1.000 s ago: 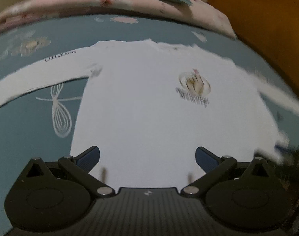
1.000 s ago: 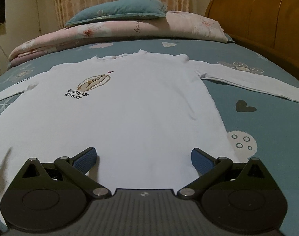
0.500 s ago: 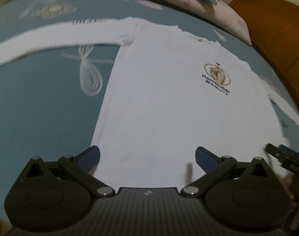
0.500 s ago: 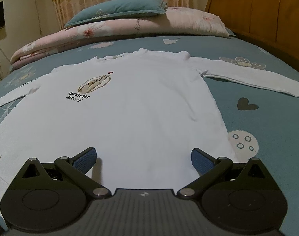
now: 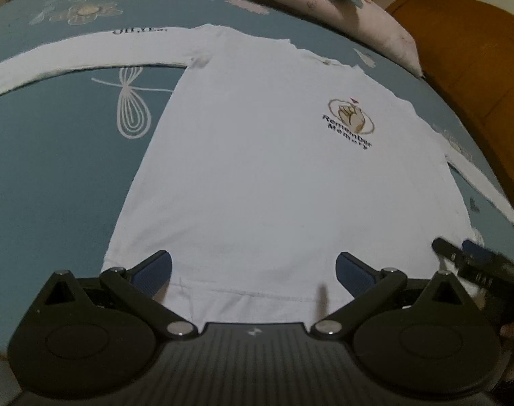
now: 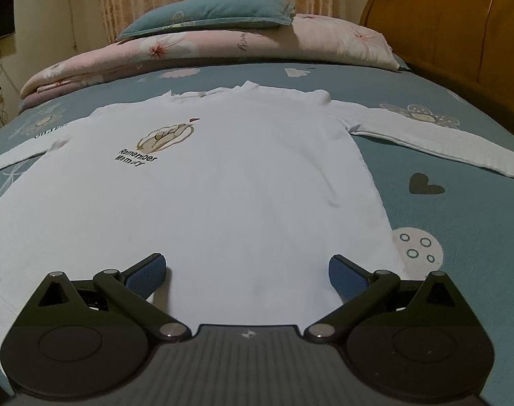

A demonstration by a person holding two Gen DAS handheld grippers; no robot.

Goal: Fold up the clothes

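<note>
A white long-sleeved shirt (image 5: 274, 176) (image 6: 202, 196) lies flat on the bed, front up, with a small "Remember Memory" print (image 5: 351, 125) (image 6: 155, 145) on the chest. Both sleeves are spread out sideways. My left gripper (image 5: 253, 270) is open over the shirt's bottom hem, near its left corner. My right gripper (image 6: 246, 270) is open over the hem near the right corner. Neither holds any cloth. The right gripper's fingertips (image 5: 473, 257) show at the right edge of the left wrist view.
The blue patterned bedsheet (image 6: 443, 209) (image 5: 54, 169) surrounds the shirt. A folded pink floral quilt (image 6: 223, 47) and a teal pillow (image 6: 206, 13) lie at the far side. A wooden headboard (image 6: 460, 27) stands at the right. Curtains hang behind.
The left gripper has dipped and swung left, bringing the shirt's left hem corner between its fingers. The right gripper has crept slightly forward. Both stay open.
</note>
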